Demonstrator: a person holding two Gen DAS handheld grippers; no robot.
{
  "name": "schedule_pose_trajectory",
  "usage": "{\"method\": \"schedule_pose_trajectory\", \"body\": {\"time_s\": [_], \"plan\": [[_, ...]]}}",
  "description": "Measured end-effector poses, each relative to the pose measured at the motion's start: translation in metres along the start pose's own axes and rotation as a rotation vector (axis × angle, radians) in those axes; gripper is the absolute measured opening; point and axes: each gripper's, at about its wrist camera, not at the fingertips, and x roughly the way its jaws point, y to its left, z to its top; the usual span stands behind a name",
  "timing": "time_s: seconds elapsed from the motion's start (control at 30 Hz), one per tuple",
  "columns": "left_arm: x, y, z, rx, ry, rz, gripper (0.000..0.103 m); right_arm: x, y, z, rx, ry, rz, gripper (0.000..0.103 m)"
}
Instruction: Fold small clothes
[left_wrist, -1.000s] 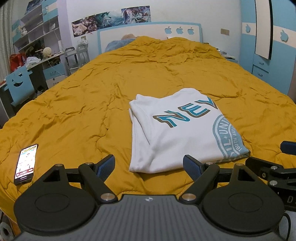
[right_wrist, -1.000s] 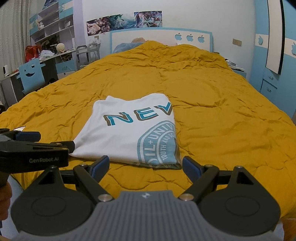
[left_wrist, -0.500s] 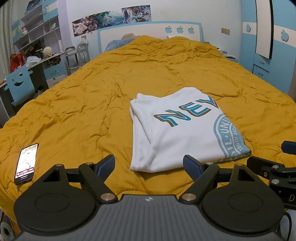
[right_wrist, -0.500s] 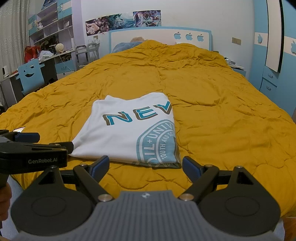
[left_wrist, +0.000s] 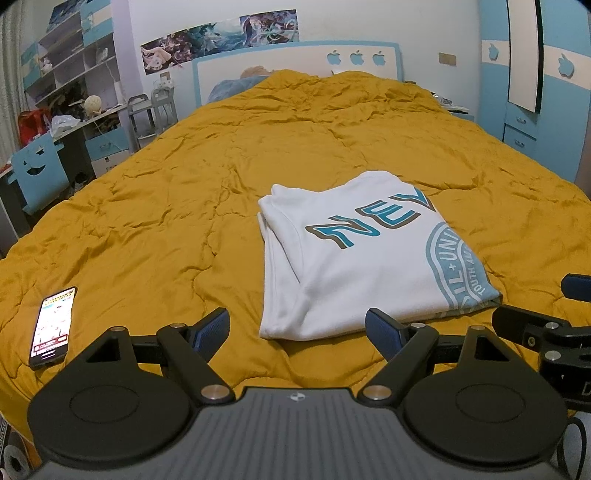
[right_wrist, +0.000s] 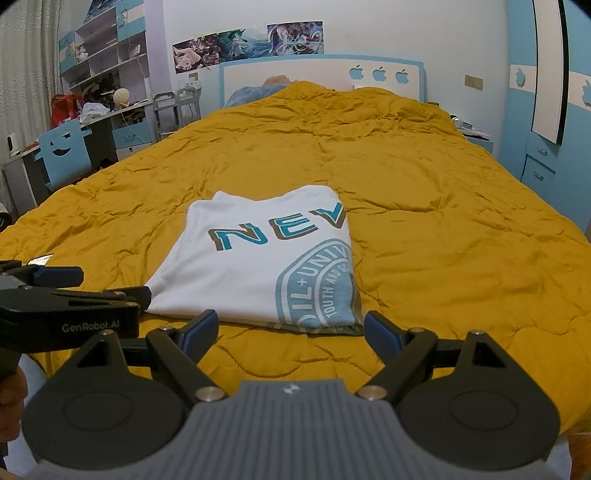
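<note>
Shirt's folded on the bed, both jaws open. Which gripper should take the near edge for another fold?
Probably the left gripper: the shirt has its near edge lying right between its open jaws. The right gripper faces only the printed near corner; most of the shirt sits to its left.

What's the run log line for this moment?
shirt: folded on bed | left gripper: open, empty | right gripper: open, empty | phone: bed's left edge

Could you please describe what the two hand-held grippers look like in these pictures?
Both look alike. The left hand-held gripper and the right hand-held gripper have black linkage arms with silver pivot pins, blue pads on the fingertips, two round black discs and a ribbed grey body. Seen from the right view, the left one's side reads "GenRobot.AI" in white.
</note>
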Motion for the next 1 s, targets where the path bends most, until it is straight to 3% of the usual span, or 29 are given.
{"method": "schedule_pose_trajectory", "body": {"time_s": [1.0], "plan": [[0.0015,0.0041,-0.0004,0.014,0.004,0.015,0.097,0.0018,-0.0002,-0.0022,0.005,0.006,-0.002,0.082]]}}
